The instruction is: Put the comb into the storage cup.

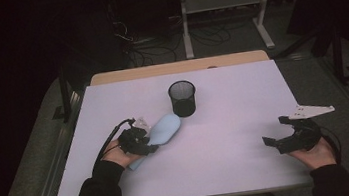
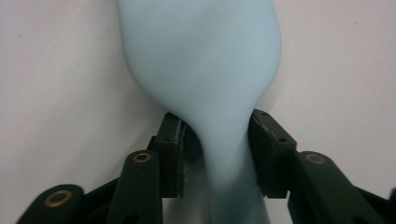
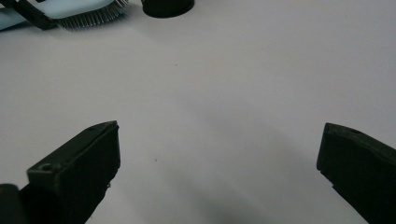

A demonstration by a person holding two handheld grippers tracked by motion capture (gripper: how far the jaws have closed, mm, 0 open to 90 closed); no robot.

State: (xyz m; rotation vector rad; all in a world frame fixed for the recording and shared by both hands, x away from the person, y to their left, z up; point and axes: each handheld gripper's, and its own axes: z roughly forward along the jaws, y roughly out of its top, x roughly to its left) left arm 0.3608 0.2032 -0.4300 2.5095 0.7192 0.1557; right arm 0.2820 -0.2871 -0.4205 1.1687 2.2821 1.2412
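Left gripper view: brush neck pinched between fingers.

**No readable text**

No word, label, brand, number or sign can be read on the pale blue brush, the black mesh cup or the white table. The dim high view may hide small print.

Black long sleeves to both wrists. Matte black left hand-held gripper with brass-ringed screw holes and trailing black cable; right hand-held gripper topped by grey three-cornered plate.
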